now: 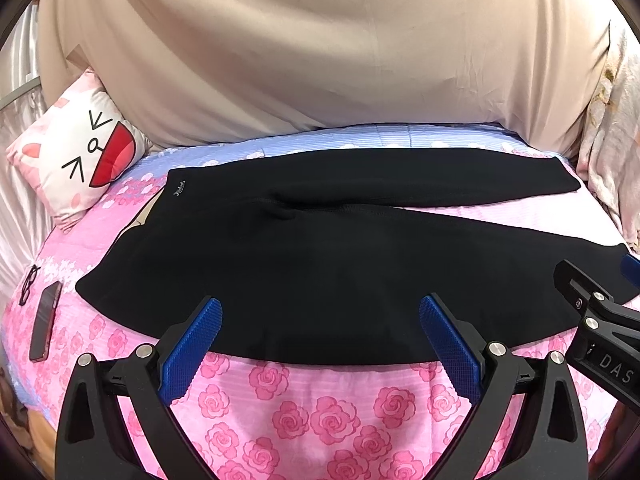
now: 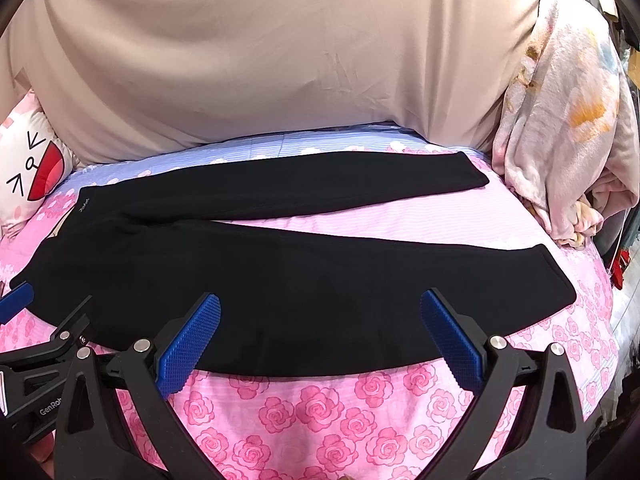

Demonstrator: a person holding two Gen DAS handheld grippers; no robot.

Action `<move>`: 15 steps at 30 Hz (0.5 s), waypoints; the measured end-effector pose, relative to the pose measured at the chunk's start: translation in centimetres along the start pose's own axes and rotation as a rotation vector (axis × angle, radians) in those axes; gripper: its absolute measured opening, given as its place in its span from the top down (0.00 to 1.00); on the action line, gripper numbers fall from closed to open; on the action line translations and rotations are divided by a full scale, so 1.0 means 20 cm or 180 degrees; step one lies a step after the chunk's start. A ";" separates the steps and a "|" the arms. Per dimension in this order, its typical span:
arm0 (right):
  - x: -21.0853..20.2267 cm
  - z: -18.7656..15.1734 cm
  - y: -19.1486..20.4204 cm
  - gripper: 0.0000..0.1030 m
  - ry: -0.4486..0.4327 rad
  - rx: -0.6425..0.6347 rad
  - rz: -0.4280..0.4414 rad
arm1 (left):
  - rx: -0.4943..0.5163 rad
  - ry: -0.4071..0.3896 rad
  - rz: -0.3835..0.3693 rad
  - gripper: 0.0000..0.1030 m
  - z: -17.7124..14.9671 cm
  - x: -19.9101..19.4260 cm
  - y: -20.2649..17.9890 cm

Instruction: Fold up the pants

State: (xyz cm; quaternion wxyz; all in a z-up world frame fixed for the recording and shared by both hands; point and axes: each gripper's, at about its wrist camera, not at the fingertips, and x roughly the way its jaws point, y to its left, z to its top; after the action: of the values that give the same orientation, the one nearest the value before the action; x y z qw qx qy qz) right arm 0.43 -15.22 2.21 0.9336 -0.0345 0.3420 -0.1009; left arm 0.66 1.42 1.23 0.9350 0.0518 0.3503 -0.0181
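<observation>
Two claws, left claw [image 1: 320,340] and right claw [image 2: 320,336], both spread wide, holding nothing, poised at near edge of black pants [image 1: 320,272] lying flat on rose-print bed [image 1: 304,400], legs splayed apart, likely laid out so near leg folds over far one.

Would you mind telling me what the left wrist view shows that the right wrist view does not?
Only the left wrist view shows the phone and glasses lying on the bedspread. Only the right wrist view shows the crumpled blanket fully, with clutter beyond. Both show the black pants spread flat, the cat pillow, and both grippers, left gripper and right gripper, open and empty.
</observation>
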 end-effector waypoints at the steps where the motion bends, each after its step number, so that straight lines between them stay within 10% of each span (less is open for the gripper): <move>1: 0.00 0.00 0.00 0.05 0.0002 0.0000 0.0000 | 0.0000 -0.0001 0.0004 0.05 0.00 0.00 0.00; 15: 0.00 -0.01 0.01 0.05 0.0004 -0.0008 -0.0010 | 0.0012 -0.0003 0.0023 0.05 -0.01 0.01 -0.01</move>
State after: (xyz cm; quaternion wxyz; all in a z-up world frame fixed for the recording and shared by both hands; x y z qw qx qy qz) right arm 0.38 -15.08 2.11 0.9332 -0.0362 0.3426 -0.1020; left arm 0.71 1.17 0.93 0.9352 0.0547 0.3496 -0.0154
